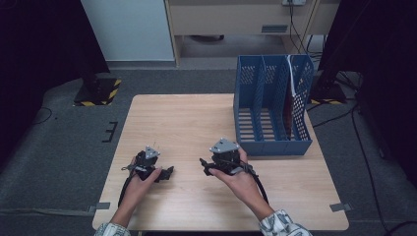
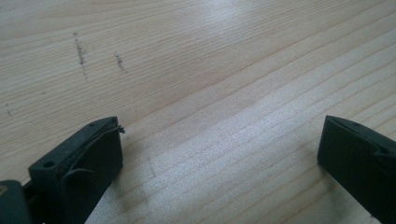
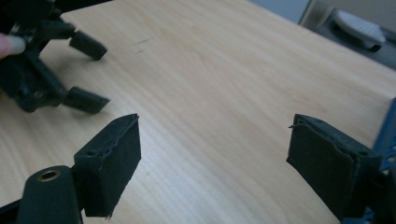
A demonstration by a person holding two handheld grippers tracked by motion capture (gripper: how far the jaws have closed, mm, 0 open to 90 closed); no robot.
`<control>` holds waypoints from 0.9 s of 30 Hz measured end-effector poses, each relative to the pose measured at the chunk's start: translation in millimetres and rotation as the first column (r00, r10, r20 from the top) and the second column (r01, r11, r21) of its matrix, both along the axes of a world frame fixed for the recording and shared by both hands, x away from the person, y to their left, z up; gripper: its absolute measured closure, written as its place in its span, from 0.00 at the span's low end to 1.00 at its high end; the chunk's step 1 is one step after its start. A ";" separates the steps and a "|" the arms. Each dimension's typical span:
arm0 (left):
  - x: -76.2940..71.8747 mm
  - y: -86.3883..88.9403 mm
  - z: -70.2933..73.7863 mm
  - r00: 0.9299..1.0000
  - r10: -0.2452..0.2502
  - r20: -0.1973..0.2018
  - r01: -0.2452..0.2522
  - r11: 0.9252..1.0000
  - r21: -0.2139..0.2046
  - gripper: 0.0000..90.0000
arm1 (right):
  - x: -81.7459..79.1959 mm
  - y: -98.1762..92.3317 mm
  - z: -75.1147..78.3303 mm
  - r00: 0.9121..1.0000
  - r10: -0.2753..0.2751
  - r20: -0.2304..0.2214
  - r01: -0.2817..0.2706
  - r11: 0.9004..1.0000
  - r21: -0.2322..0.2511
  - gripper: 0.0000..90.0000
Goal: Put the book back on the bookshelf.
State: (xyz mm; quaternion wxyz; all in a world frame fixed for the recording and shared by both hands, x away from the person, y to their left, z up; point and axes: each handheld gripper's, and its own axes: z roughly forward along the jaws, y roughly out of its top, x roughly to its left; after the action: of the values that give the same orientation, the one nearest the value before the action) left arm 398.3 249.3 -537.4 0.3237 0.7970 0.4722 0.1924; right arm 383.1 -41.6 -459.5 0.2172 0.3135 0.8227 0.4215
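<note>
- File rack (image 1: pixel 273 105): blue, upright, at the right centre of the high view on the far right part of the table (image 1: pixel 187 123); its slots run away from the person, and a dark red folder (image 1: pixel 289 110) stands in the right-hand slot.
- Right gripper (image 1: pixel 206 164): the nearer one, just below and left of the rack's front edge; its jaws point to the left of the frame, away from the rack, wide apart with nothing between them.
- Left gripper (image 1: pixel 169 172): at lower left, well apart from the rack; jaws point right, wide and empty over bare wood.
- Judgement: the right hand must turn toward the rack.
</note>
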 end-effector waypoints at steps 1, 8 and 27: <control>0.0 0.0 0.0 1.000 0.000 0.000 0.000 1.000 0.000 0.00 | -1.2 1.2 -1.9 1.000 0.004 -0.006 -0.004 1.000 -0.005 0.19; 0.0 0.0 0.0 1.000 0.000 0.000 0.000 1.000 0.000 0.00 | 0.6 8.1 -17.5 0.999 -0.002 -0.036 0.002 1.000 0.000 0.07; 0.0 0.1 0.0 1.000 -0.001 0.000 0.001 1.000 0.001 0.00 | 39.0 46.8 -45.3 0.990 0.008 -0.139 -0.013 0.999 -0.035 0.07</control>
State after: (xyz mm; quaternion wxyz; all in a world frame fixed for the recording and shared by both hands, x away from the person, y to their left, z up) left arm 398.3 249.4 -537.4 0.3233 0.7975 0.4717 0.1924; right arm 422.1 5.2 -504.9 0.1627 0.3336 0.8450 0.3850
